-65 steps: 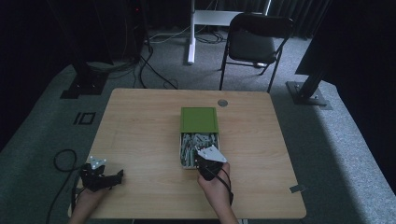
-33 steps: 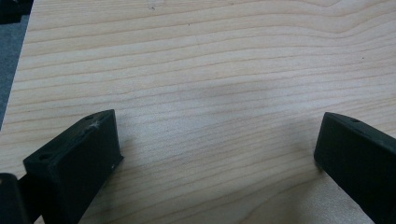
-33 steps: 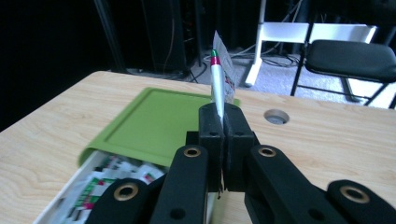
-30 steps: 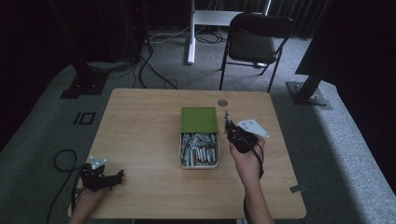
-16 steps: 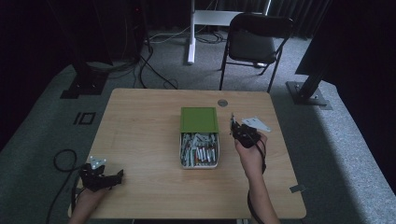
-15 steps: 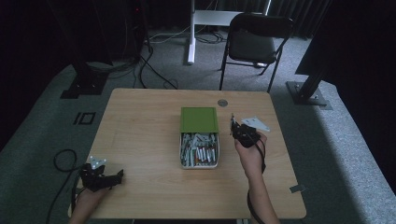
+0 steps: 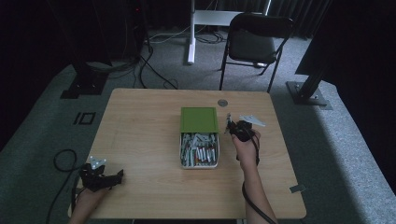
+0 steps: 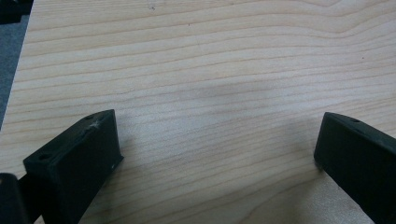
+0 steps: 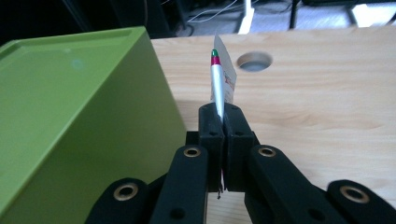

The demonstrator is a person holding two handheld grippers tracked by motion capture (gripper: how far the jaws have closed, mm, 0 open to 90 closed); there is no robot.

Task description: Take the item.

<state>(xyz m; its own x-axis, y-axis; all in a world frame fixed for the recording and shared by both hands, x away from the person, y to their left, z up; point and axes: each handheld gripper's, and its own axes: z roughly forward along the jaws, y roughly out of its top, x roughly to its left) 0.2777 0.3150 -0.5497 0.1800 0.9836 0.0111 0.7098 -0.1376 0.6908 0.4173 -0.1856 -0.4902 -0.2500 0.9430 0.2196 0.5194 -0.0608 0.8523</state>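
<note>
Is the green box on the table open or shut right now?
Open: the green lid lies beside the box, whose contents show from above.

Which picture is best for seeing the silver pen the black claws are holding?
The right gripper view: the pen stands large between the right gripper jaws, its green tip clear. The high view shows it as a tiny sliver beside the green lid.
</note>
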